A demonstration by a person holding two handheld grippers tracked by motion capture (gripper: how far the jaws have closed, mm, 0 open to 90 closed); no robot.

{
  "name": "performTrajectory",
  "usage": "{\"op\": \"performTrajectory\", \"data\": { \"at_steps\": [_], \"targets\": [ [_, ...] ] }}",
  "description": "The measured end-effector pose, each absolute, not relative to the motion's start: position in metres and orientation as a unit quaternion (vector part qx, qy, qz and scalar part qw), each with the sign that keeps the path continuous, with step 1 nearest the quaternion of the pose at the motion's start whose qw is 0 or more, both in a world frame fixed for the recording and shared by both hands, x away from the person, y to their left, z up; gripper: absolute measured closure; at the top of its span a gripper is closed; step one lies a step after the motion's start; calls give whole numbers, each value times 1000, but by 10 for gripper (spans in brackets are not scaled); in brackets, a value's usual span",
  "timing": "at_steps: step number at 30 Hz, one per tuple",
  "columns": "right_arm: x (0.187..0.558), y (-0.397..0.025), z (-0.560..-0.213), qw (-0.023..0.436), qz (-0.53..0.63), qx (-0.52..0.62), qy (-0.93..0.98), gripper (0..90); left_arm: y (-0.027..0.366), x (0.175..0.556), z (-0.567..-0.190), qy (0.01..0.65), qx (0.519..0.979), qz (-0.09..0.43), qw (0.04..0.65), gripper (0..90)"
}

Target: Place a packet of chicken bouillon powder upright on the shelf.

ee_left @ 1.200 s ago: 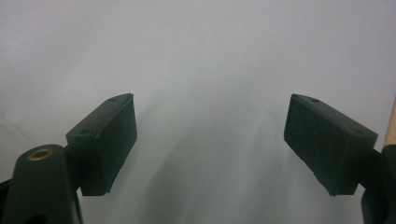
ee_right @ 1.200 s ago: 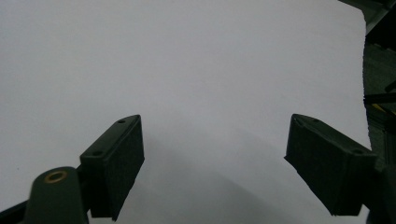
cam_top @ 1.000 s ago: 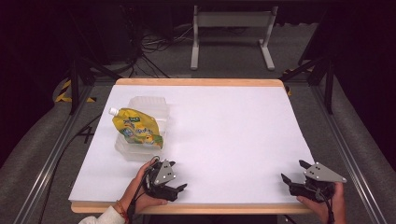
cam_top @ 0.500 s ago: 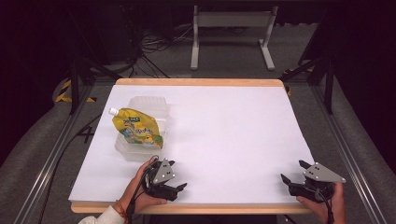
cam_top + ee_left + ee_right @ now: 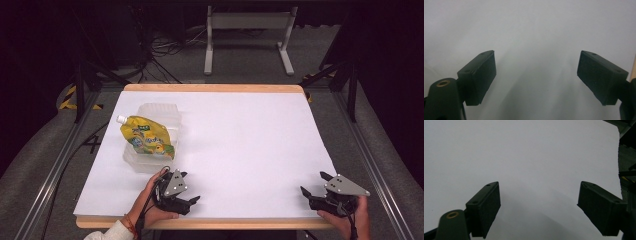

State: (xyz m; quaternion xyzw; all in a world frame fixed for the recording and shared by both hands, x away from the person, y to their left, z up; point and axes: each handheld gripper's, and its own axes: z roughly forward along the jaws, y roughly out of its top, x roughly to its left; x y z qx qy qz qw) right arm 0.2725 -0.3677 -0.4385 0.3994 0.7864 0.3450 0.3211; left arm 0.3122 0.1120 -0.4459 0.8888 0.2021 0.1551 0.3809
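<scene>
Nothing has moved: both grippers rest wide open, empty, at the near edge.
Soft pouch [image 5: 146, 139] on clear tub [image 5: 155, 112], far left of left gripper [image 5: 186, 192] and right gripper [image 5: 314, 187]; probably light, slippery; grip near cap [image 5: 120, 119].

No legible text on the pouch [image 5: 146, 141].

One yellow spouted plastic pouch [image 5: 147, 139], one clear plastic container [image 5: 152, 142], one white-topped wooden table [image 5: 240, 130], two black two-jaw grippers: left gripper [image 5: 189, 188], right gripper [image 5: 312, 184].
</scene>
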Motion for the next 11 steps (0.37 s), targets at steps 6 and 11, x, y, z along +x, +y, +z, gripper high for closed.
{"op": "performTrajectory", "data": {
  "at_steps": [6, 11],
  "targets": [
    [273, -367, -439, 323, 341, 398, 788, 188, 111, 313, -446, 199, 890, 155, 380, 160],
    [274, -368, -439, 323, 343, 401, 786, 188, 112, 314, -446, 201, 888, 152, 384, 160]
  ]
}}
